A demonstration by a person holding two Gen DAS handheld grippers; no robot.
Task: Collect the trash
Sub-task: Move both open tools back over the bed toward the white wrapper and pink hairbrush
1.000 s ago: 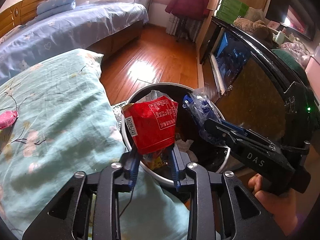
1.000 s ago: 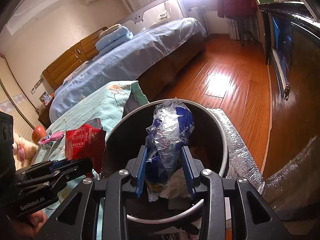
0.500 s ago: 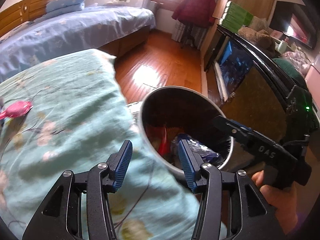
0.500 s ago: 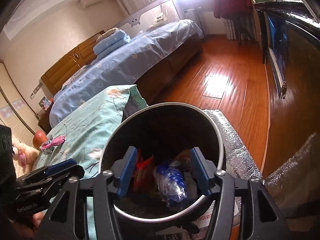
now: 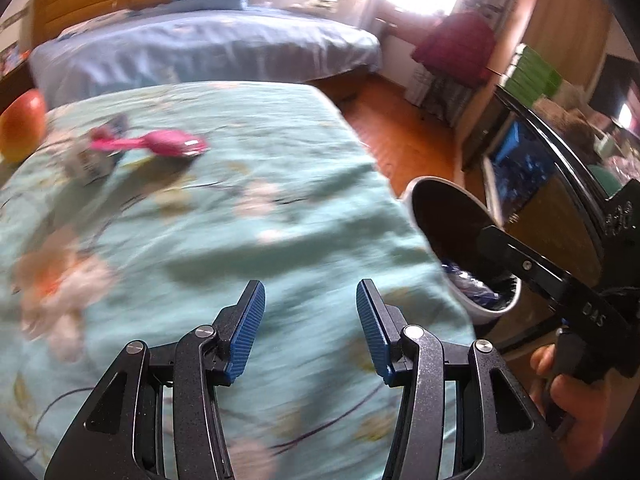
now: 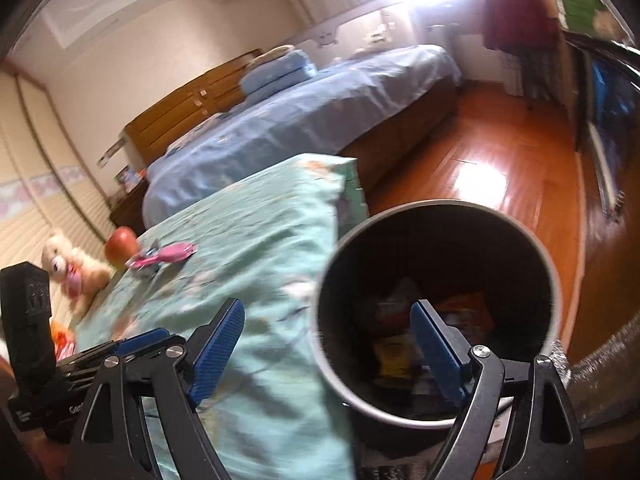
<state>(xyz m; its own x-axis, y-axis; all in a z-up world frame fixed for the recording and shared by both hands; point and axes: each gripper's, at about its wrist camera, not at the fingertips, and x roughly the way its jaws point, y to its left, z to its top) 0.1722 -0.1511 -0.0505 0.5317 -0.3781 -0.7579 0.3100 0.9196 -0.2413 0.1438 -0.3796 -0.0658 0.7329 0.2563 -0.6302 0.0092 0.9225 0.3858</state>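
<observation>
I am holding both tools open and empty: left tool (image 5: 310,326) over the bedspread (image 5: 224,216), pink wrapper (image 5: 160,144) lying well ahead; right tool (image 6: 326,350) straddling the bin rim (image 6: 554,280).

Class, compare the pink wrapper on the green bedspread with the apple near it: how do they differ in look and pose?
The pink wrapper is long, flat and crinkled; the apple is round and smooth. The wrapper is bright pink; the apple is red and yellow. The wrapper lies nearer the trash bin; the apple sits farther off. Both rest on the bedspread, ungripped.
</observation>
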